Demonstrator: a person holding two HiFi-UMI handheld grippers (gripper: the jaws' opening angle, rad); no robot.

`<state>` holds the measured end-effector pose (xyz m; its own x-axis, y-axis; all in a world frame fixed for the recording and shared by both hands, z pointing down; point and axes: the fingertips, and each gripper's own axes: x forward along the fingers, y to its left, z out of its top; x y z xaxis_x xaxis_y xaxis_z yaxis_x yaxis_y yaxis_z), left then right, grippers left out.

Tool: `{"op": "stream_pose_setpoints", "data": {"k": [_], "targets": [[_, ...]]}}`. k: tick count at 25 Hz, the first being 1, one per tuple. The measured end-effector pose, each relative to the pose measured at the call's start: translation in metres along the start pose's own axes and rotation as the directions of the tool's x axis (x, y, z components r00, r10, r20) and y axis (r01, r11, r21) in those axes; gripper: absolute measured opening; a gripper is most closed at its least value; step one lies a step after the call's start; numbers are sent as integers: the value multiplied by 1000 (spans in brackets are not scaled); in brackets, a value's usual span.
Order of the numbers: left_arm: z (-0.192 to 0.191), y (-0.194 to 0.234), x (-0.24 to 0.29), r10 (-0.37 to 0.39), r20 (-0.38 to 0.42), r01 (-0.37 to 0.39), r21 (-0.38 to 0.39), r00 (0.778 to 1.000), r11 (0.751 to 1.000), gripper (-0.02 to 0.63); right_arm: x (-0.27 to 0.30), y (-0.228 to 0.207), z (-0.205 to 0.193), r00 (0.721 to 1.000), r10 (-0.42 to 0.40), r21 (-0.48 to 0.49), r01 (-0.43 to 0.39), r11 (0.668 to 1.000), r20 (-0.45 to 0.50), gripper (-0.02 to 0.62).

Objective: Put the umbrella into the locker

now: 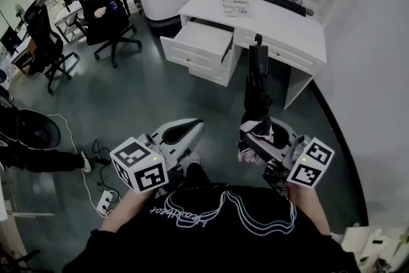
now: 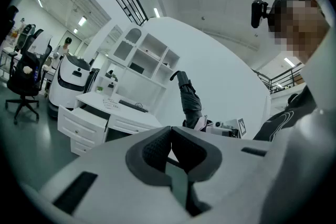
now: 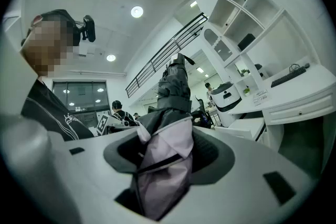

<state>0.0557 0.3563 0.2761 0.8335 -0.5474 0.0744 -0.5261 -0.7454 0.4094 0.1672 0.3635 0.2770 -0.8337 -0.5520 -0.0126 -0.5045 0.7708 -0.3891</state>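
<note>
While the person stands a little way back from the white desk (image 1: 281,19), the right gripper (image 3: 167,147) is clamped on the folded umbrella (image 1: 259,89). Its pads squeeze the pale pink cloth at the near end, and the dark bundle sticks out level towards the desk. The left gripper (image 2: 170,147) is held alongside, jaws together with nothing between them, and it is apart from the umbrella.

I see nothing here I would plainly call a locker. A drawer (image 1: 204,41) stands pulled out of the desk, just left of where the umbrella points, and that looks to me the likeliest place for it. The umbrella is up in the air, short of the desk and not yet over the drawer.

To my eye the carry is the step in hand: the umbrella is gripped but not delivered. The next move calls for bringing it forward and a bit left, turning its length to lie along the drawer, lowering it inside, and letting go only once it rests there. The empty left gripper is free to steady it.
</note>
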Motion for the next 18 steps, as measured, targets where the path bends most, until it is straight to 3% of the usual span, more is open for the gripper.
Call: {"op": "stream_pose_setpoints", "data": {"k": [13,18], "targets": [[14,52,3,-21,-19,20,-29,1000,999,5,48,-14,0,1000,11,29,-11,1000,-16,236],[12,100,32,-55,-58,53,-44,997,998,6,74,-55,-3,1000,-7,75,6,997,11,240]]}}
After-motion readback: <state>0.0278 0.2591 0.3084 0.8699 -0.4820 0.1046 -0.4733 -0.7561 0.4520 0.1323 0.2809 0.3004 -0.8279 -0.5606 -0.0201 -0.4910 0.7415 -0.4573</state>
